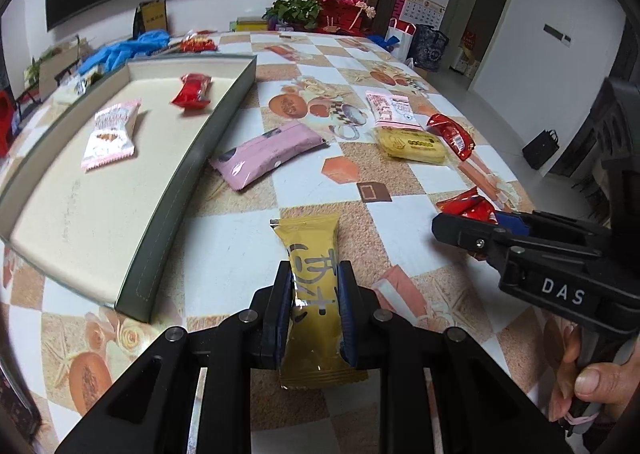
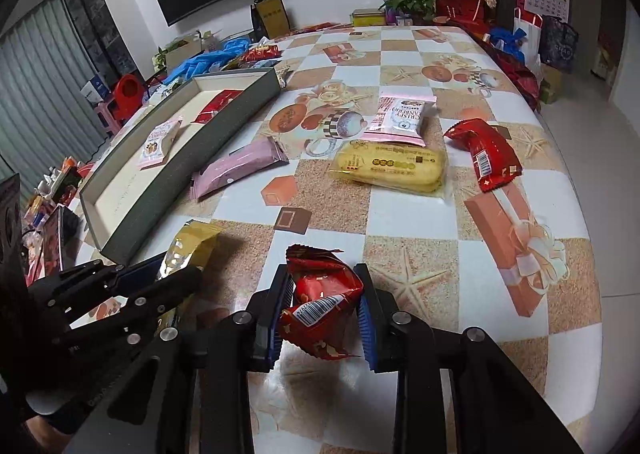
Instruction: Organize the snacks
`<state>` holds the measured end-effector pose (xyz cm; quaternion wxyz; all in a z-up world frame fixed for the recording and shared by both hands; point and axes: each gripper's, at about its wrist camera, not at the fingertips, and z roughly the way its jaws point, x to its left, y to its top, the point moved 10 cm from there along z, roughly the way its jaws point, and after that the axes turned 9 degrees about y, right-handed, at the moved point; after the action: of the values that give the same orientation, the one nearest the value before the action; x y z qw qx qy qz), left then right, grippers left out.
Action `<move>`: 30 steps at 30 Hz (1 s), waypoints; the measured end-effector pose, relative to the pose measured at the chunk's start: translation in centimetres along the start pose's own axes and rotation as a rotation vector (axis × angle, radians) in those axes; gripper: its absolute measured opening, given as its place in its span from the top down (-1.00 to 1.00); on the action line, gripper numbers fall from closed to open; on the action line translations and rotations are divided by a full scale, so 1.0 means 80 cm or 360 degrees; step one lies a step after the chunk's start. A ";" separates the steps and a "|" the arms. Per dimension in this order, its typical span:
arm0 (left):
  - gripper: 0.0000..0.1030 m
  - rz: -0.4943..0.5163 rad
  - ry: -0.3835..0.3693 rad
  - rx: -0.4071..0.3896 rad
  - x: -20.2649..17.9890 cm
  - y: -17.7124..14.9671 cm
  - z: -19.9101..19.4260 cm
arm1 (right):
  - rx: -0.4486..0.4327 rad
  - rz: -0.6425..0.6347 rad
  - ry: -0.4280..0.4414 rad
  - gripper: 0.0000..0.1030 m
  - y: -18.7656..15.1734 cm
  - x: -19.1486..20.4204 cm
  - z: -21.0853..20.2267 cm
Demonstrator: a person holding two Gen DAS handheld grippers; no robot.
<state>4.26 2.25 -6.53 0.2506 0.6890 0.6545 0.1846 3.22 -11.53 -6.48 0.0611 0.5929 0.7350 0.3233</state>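
Note:
My left gripper (image 1: 313, 310) is shut on a gold snack packet (image 1: 314, 286), held just above the table. My right gripper (image 2: 324, 314) is shut on a crumpled red snack packet (image 2: 320, 294); in the left wrist view that same gripper (image 1: 472, 232) sits at the right with the red packet (image 1: 468, 206) in it. The long grey tray (image 1: 188, 174) lies to the left, holding a pink-white packet (image 1: 110, 134) and a red packet (image 1: 192, 90). Loose on the table are a pink bar (image 1: 268, 154), a yellow cake packet (image 2: 390, 168), a pink-white crisp packet (image 2: 402, 120) and another red packet (image 2: 486, 158).
The checkered tablecloth (image 2: 420, 222) covers a rounded table whose edge falls off to the right. Blue gloves (image 1: 124, 50), boxes, flowers (image 1: 332, 2) and bags crowd the far side. A hand (image 1: 596, 378) holds the right gripper's handle.

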 end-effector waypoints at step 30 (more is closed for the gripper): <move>0.54 0.0175 0.0210 -0.0085 -0.009 0.023 -0.022 | -0.0044 -0.0005 0.0094 0.38 0.012 0.010 -0.007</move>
<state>4.68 1.69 -3.99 0.2146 0.7033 0.6257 0.2604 3.48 -10.91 -5.29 0.0481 0.5811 0.7327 0.3508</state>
